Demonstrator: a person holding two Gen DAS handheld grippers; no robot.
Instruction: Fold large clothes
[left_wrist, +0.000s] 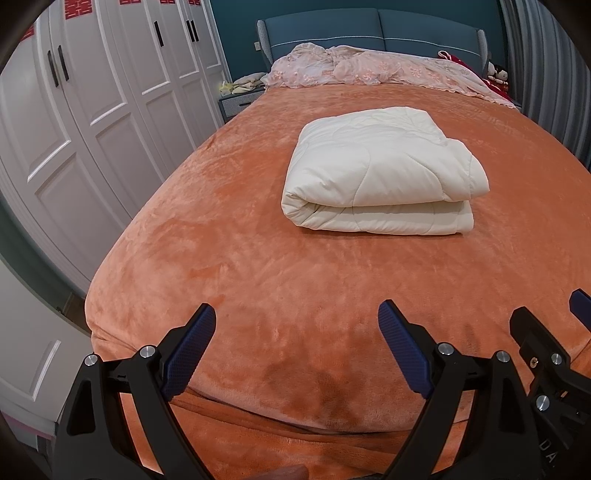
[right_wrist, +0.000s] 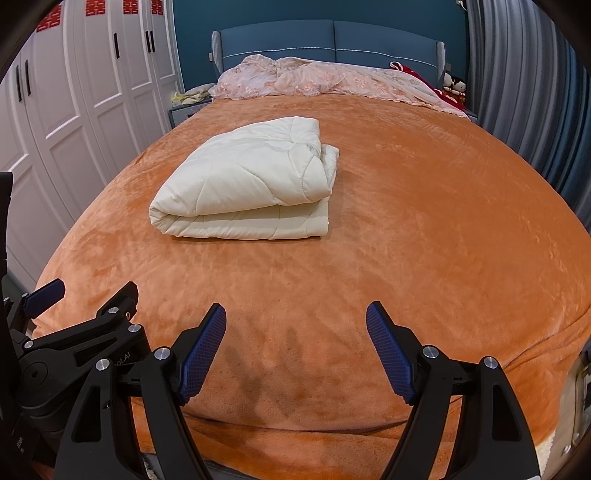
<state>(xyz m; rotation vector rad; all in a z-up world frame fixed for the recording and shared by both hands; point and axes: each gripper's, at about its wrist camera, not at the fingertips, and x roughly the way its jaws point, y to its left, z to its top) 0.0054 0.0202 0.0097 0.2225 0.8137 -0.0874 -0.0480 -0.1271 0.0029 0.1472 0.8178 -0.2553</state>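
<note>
A cream quilted comforter (left_wrist: 380, 171) lies folded into a thick rectangle on the orange bed cover (left_wrist: 258, 266); it also shows in the right wrist view (right_wrist: 247, 188). My left gripper (left_wrist: 297, 314) is open and empty over the foot of the bed, well short of the comforter. My right gripper (right_wrist: 295, 314) is open and empty beside it. The right gripper also shows at the right edge of the left wrist view (left_wrist: 546, 321). The left gripper shows at the left edge of the right wrist view (right_wrist: 92, 295).
A pink lace cover (left_wrist: 373, 70) is bunched at the blue headboard (left_wrist: 373, 29). White wardrobe doors (left_wrist: 92, 110) line the left side. A grey curtain (right_wrist: 528, 92) hangs on the right. A nightstand (left_wrist: 240, 99) stands at the bed's far left.
</note>
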